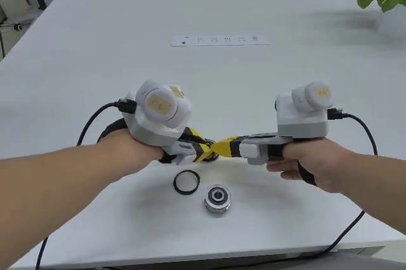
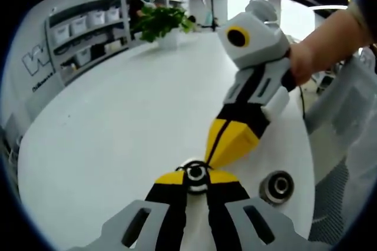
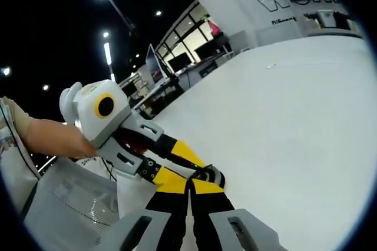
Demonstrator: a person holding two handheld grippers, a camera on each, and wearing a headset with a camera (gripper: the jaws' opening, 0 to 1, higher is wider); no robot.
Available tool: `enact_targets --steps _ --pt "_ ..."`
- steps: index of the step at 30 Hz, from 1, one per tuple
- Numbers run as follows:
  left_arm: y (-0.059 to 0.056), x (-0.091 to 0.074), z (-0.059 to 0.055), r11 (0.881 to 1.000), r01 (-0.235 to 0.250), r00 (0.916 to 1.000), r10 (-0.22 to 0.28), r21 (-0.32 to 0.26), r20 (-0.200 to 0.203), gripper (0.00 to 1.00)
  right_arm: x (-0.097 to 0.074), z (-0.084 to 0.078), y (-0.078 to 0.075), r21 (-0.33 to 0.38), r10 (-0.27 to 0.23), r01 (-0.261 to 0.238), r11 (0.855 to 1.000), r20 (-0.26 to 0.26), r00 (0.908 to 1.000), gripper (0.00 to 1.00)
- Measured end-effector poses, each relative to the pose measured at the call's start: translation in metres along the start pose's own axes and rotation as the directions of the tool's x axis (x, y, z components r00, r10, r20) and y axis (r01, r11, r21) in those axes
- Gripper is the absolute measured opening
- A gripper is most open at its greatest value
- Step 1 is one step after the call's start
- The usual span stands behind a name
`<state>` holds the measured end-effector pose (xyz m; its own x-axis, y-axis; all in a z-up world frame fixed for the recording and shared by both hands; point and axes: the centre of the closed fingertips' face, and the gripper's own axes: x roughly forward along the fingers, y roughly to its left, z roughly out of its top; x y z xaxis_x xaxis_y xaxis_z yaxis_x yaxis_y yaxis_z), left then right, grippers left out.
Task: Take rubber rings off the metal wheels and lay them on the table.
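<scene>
Metal wheel (image 2: 195, 172) in left claw (image 2: 195, 179) — axle apparently along the jaws

Left gripper (image 1: 207, 151): meeting right gripper (image 1: 222, 147) tip to tip above table (image 1: 285, 73).
Ring (image 1: 186, 182): lying flat below them.
Wheel (image 1: 217, 198): sitting just beside ring.

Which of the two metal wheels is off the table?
The wheel clamped in the left claw, right claw touching it. The other wheel lies on the table beside a loose black ring.
</scene>
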<state>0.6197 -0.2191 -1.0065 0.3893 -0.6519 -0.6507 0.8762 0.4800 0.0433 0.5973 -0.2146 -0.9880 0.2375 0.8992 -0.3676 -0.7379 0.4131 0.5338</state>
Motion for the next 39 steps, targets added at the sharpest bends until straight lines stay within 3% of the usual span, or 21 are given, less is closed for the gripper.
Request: enact_targets --steps 6,11,18,23,29,35,39 --pt "0.000 0.000 0.000 1.000 -0.003 1.0000 0.003 -0.002 0.004 0.12 -0.002 -0.002 0.007 -0.002 0.014 -0.014 1.000 -0.002 0.9999 0.00" --pt "-0.001 0.000 0.000 1.000 -0.015 0.9999 0.015 -0.009 0.001 0.13 -0.002 -0.004 -0.005 -0.018 -0.043 0.043 0.999 -0.008 0.9990 0.00" --pt "-0.002 -0.001 0.000 1.000 -0.013 0.9999 0.013 0.005 0.003 0.14 -0.004 -0.005 -0.015 -0.016 -0.080 0.080 0.997 -0.010 0.9968 0.00" --pt "-0.005 -0.003 0.004 1.000 0.008 0.9998 -0.007 -0.021 0.019 0.16 -0.004 -0.004 -0.015 -0.013 -0.080 0.080 0.997 -0.007 0.9968 0.00" --pt "-0.009 -0.008 0.009 1.000 0.021 0.9991 -0.021 -0.009 0.036 0.18 -0.005 -0.004 -0.012 -0.013 -0.079 0.079 0.997 -0.003 0.9969 0.00" --pt "-0.014 -0.018 0.012 0.999 0.031 0.9981 -0.030 -0.016 0.054 0.25 -0.005 -0.001 -0.006 -0.010 -0.068 0.068 0.998 0.006 0.9977 0.00" --pt "-0.018 -0.029 0.019 0.999 0.034 0.9956 -0.031 -0.027 0.088 0.28 -0.006 0.004 -0.001 0.001 -0.063 0.063 0.998 0.025 0.9977 0.00"
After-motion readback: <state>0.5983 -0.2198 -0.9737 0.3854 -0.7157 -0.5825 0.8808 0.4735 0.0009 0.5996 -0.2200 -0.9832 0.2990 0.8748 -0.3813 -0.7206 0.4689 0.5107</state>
